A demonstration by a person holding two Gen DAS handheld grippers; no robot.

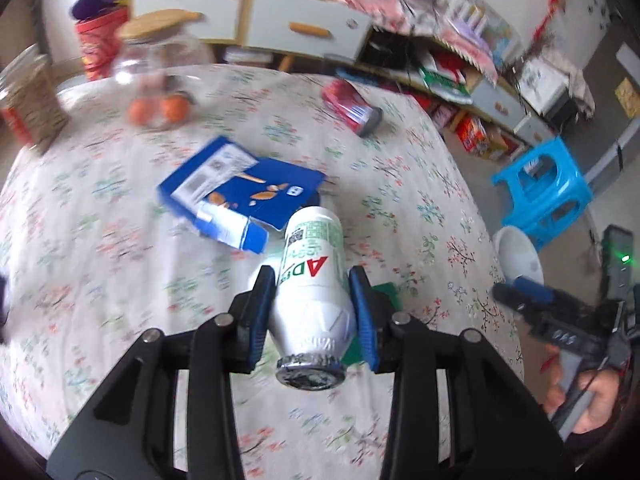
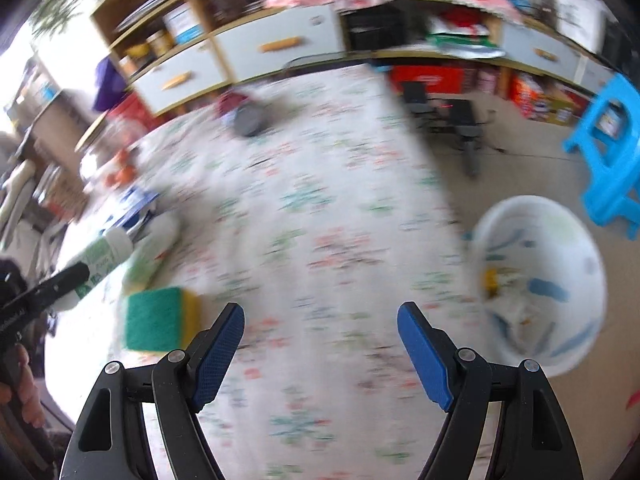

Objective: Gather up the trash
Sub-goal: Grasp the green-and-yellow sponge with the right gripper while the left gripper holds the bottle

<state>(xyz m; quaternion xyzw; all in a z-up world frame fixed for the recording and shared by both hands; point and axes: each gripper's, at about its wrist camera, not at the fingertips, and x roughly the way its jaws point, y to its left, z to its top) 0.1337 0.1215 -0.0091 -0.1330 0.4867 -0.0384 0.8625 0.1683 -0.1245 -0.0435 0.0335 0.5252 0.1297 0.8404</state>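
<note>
My left gripper [image 1: 312, 312] is clamped on the white bottle [image 1: 312, 276], foil cap toward me, base beyond the fingertips over the blue box [image 1: 240, 196]. The smooth, rounded bottle could twist out sideways if I swing fast (the bin [image 2: 540, 292] sits past the table [image 2: 320, 208] edge). My right gripper [image 2: 320, 340] hangs spread and empty, angled steeply down, the sponge [image 2: 160, 318] just left of its fingers.

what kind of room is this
Probably a lived-in home room: a table under a floral tablecloth, cluttered storage cabinets with drawers along the wall, and a blue plastic stool on the floor.
</note>
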